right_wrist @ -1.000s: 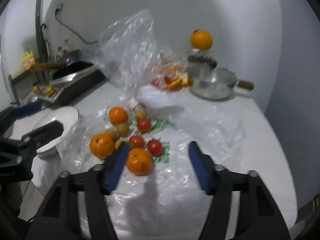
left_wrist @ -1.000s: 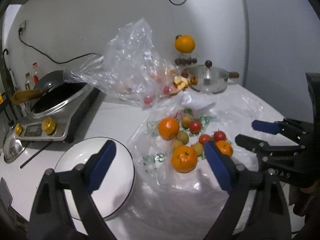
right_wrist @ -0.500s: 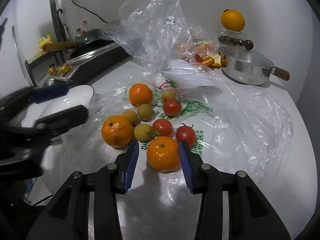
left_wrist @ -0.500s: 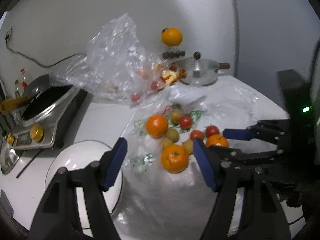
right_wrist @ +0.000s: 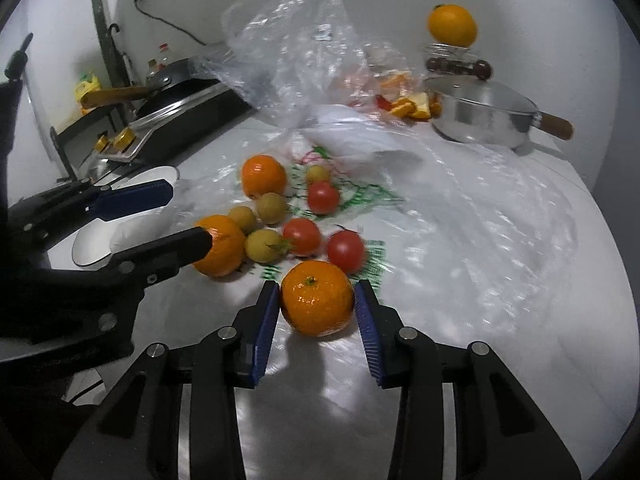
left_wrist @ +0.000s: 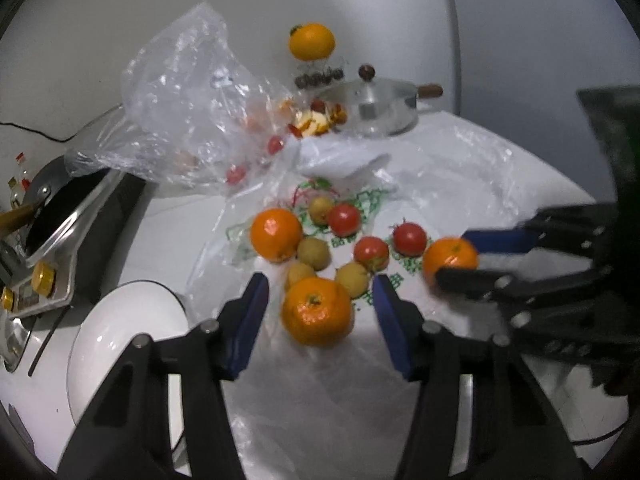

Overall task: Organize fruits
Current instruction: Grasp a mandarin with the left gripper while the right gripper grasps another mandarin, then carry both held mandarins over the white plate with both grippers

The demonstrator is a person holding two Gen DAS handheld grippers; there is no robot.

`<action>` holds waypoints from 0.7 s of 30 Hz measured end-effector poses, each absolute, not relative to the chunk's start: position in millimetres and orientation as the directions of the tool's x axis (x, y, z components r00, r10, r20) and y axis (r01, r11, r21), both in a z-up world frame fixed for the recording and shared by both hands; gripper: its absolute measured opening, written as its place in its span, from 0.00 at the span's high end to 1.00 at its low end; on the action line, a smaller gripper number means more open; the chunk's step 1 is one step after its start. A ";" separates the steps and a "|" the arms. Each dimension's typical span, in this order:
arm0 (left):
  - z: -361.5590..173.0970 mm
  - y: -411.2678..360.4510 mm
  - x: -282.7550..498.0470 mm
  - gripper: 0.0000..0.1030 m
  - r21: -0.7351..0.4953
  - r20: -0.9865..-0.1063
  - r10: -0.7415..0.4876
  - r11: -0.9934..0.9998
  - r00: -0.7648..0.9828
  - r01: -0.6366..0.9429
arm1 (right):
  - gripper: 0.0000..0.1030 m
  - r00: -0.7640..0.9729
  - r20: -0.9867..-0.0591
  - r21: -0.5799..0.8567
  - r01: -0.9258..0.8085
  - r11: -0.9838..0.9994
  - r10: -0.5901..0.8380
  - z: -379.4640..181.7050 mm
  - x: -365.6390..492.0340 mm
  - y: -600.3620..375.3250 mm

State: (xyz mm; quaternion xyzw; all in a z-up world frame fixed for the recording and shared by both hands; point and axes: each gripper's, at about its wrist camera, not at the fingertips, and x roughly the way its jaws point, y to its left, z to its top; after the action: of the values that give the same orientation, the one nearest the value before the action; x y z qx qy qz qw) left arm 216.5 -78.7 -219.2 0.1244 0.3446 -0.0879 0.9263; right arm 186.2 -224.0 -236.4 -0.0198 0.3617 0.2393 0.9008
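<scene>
- left tongs [left_wrist: 320, 300] straddle the near-left orange [left_wrist: 318, 311]; jaws are closing, with a gap on both sides and the pads not yet on the fruit. not grasping.
- right tongs [right_wrist: 316, 308] bracket the near-right orange [right_wrist: 317, 298]; jaws are closing. the left pad looks to be at the skin and the right pad just beside it. contact is not certain in this view; i record it as not yet clamped.
- the fruit lies in a loose cluster on a flattened plastic bag [right_wrist: 460, 216] spread over the counter [left_wrist: 180, 220]: a third orange [left_wrist: 276, 234], three tomatoes, e.g. [left_wrist: 344, 219], and several small yellow-brown fruits, e.g. [left_wrist: 314, 253].
- a white plate [left_wrist: 120, 340] sits just left of the bag, empty in both views; judged the likely drop spot.
- handling, judged: the oranges are firm, round and moderately heavy, with a dimpled rind that gives the pads some hold. take each across its widest girth, pads on opposite sides, stem up.
- risk: a round fruit on slick film may roll or squirt forward if the pads meet above or below the middle.
- risk: loose film near the pads could get pinched and drag neighbours along.
- the tomatoes look thin-skinned and soft; they would need a gentler squeeze than the oranges.
- behind the cluster: a crumpled clear bag [left_wrist: 180, 92] with fruit scraps, and a lidded pan [left_wrist: 376, 104].
</scene>
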 end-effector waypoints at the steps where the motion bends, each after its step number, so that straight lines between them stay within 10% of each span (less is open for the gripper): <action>1: -222.2 -78.8 219.0 0.47 0.168 -0.668 -0.077 0.953 0.740 0.251 | 0.60 0.628 -0.658 0.141 -0.440 0.887 0.416 -235.9 185.9 -227.2; 21: -243.5 -82.5 221.4 0.54 0.197 -0.702 -0.119 0.914 0.702 0.353 | 0.60 0.646 -0.648 0.142 -0.418 0.897 0.404 -238.1 188.4 -239.8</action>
State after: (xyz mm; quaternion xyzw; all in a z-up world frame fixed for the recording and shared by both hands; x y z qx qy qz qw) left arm 221.4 -82.5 -243.5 0.1607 0.3635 -0.1301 0.9084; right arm 188.4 -239.8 -238.1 -0.0100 0.3547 0.2264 0.9071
